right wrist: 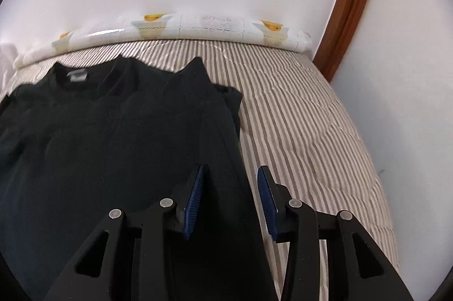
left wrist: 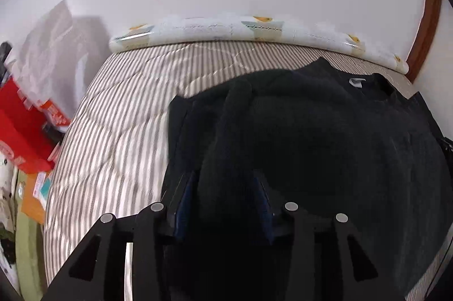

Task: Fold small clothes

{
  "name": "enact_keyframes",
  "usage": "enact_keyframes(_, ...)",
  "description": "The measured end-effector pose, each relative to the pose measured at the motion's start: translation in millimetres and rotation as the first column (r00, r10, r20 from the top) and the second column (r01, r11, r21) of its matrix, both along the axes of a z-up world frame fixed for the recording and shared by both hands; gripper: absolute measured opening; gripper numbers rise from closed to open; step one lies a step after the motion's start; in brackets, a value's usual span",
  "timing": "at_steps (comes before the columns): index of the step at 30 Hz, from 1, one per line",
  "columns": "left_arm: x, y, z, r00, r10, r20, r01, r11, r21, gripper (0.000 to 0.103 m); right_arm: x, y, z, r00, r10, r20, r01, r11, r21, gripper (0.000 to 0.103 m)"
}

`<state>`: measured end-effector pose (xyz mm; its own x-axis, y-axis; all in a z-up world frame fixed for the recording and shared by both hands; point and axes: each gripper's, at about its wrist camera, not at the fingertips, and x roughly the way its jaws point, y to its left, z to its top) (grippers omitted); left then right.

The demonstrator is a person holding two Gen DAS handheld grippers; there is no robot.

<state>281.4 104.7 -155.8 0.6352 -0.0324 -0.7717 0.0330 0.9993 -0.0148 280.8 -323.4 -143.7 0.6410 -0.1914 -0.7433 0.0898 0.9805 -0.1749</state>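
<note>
Where tools (right wrist: 230, 173) gape: shirt (right wrist: 113, 136) between

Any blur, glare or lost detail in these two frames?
Left wrist view: striped bedding is motion-smeared, and the black shirt is crushed to near-featureless dark. Right wrist view: sharper, though the shirt stays underexposed; both show heavy fisheye bending.
</note>
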Motion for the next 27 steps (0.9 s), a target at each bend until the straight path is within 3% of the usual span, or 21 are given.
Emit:
enact_keyframes(2,-15.0,4.9,-2.1,1.000,0.000,-0.001,0.000,1.000,-0.014,0.040,-16.4,0.0,2.3,1.000,-0.004,-0.013,0.004,1.000,0.002,0.040)
enact_keyframes(5,-38.4,11.8,-4.5,1.000,-0.018,0.007,0.018,1.000,0.004,0.040,-36.3,-1.2,10.0,0.999,-0.001,-0.046,0.005,0.995,0.101,0.040)
enact_keyframes(9,-68.1,30.3,-1.7,0.999,-0.031,0.012,0.032,0.997,-0.070,0.042,-58.7,16.5,20.2,1.000,0.005,-0.013,-0.004,0.998,0.064,0.040)
enact_keyframes(13,-94.7,41.2,-4.4,0.999,-0.045,0.021,0.046,0.998,-0.044,0.042,-75.6,37.0,25.4,1.000,0.014,0.017,-0.015,0.994,0.105,0.040)
enact_keyframes(17,-117.8,55.7,-6.3,0.998,-0.066,0.021,0.067,0.995,-0.072,0.042,-86.0,53.3,24.1,1.000,0.001,0.021,-0.003,0.994,0.109,0.040)
enact_keyframes(21,-133.5,69.1,-6.1,0.998,-0.064,0.026,0.067,0.990,-0.127,0.042,-89.3,66.6,28.2,1.000,-0.003,0.028,-0.002,0.986,0.169,0.040)
enact_keyframes(27,-152.7,73.5,-9.9,0.995,-0.096,0.022,0.098,0.986,-0.136,0.042,-89.1,98.0,36.3,0.998,0.009,0.058,-0.022,0.973,0.229,0.040)
